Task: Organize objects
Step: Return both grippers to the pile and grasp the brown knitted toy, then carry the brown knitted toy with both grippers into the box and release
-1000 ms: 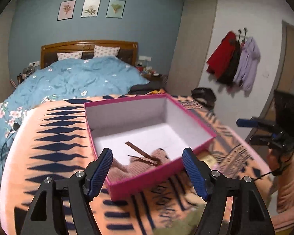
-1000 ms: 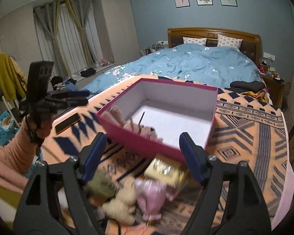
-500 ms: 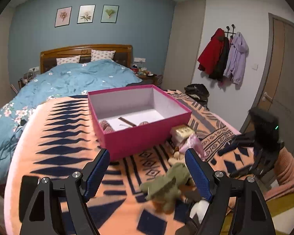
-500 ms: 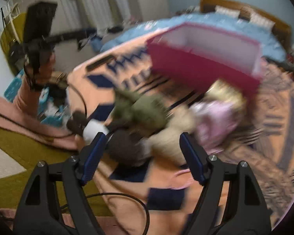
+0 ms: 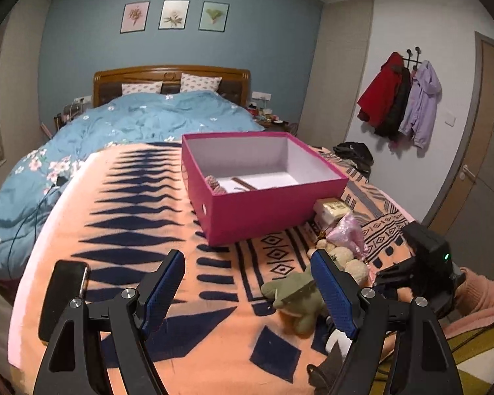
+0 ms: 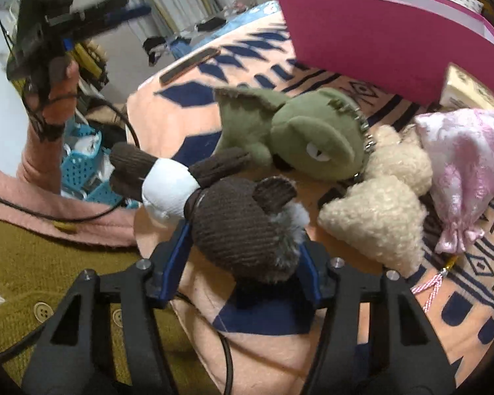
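Black two-finger tool (image 6: 243, 253) with blue pads (image 5: 332, 293), pink sleeve (image 6: 39, 164).

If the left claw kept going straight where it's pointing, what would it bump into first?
Probably the bare orange patterned blanket between its open fingers; further along that line stands the pink cardboard box. Depth is hard to judge. The left claw holds nothing.

Brown corduroy plush toy (image 6: 243, 227) with white midsection, lying on its side at lower centre of the right wrist view, head nearest the camera; green plush toy (image 6: 299, 135) just above it, cream fleecy plush (image 6: 382, 204) touching it on the right, pink satin drawstring pouch (image 6: 467, 171) at the right edge. Open magenta box (image 5: 263, 194), white-lined, upright at centre of the left wrist view, a knitted item and a brown strip inside; small gold-topped box (image 5: 331, 209) against its right corner
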Tool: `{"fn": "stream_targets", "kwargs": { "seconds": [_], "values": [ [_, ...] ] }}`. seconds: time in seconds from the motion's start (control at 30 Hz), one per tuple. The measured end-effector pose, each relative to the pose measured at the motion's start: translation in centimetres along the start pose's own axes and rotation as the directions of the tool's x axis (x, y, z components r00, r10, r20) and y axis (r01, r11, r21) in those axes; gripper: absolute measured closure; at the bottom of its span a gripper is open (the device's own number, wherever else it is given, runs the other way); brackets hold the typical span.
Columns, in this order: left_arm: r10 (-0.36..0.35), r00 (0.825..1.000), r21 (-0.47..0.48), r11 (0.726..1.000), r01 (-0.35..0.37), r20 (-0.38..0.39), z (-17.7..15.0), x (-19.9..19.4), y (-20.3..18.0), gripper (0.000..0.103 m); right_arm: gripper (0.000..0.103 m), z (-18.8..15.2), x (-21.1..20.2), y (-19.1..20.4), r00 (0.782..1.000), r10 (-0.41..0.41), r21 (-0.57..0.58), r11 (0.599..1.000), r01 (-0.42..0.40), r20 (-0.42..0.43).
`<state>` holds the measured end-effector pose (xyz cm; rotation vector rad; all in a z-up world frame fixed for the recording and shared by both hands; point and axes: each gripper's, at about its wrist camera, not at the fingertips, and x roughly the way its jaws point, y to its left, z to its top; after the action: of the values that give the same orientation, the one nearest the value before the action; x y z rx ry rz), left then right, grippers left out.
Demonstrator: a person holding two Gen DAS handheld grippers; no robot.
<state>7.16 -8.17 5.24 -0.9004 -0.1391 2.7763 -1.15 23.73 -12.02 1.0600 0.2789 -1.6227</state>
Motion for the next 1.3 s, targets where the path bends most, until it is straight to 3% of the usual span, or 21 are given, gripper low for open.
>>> {"fn": "stream_targets", "kwargs": {
  "seconds": [0.17,0.4,0.6,0.73,0.9,1.1,1.3],
  "values": [
    [-0.014,1.0,-0.007,1.0,0.014,-0.008,-0.4,0.7,0.3,0.022,0.044,1.0,-3.5,-0.6,0.993,-0.055,0.027,0.998,0.053,0.102],
    [-0.07,0.998,0.033,0.997,0.07,0.005,0.7,1.3,-0.6,0.022,0.044,3.8,-9.2,-2.0,0.951,-0.2,0.066,0.98,0.189,0.237],
    [-0.18,0.984,0.155,0.971,0.179,-0.011,2.5,3.7,-4.5,0.023,0.044,7.5,-10.6,-3.0,0.927,-0.223,0.067,0.975,0.212,0.301],
    [-0.198,0.98,0.198,0.96,0.197,-0.014,4.3,6.2,-6.1,0.026,0.044,10.2,-10.6,-3.5,0.924,-0.226,0.054,0.974,0.22,0.309],
    [-0.144,0.989,0.223,0.963,0.149,-0.037,6.5,9.3,-6.4,0.039,0.044,13.3,-10.1,-4.5,0.918,-0.234,0.052,0.972,0.229,0.319],
    [-0.097,0.993,0.217,0.97,0.111,-0.073,9.3,12.6,-5.0,0.052,0.044,17.0,-9.2,-7.1,0.927,-0.209,0.078,0.978,0.194,0.313],
    [-0.064,0.992,0.159,0.984,0.08,-0.105,11.7,15.9,-2.2,0.054,0.044,20.6,-7.2,-9.3,0.934,-0.217,0.087,0.976,0.201,0.283]
  ]
}}
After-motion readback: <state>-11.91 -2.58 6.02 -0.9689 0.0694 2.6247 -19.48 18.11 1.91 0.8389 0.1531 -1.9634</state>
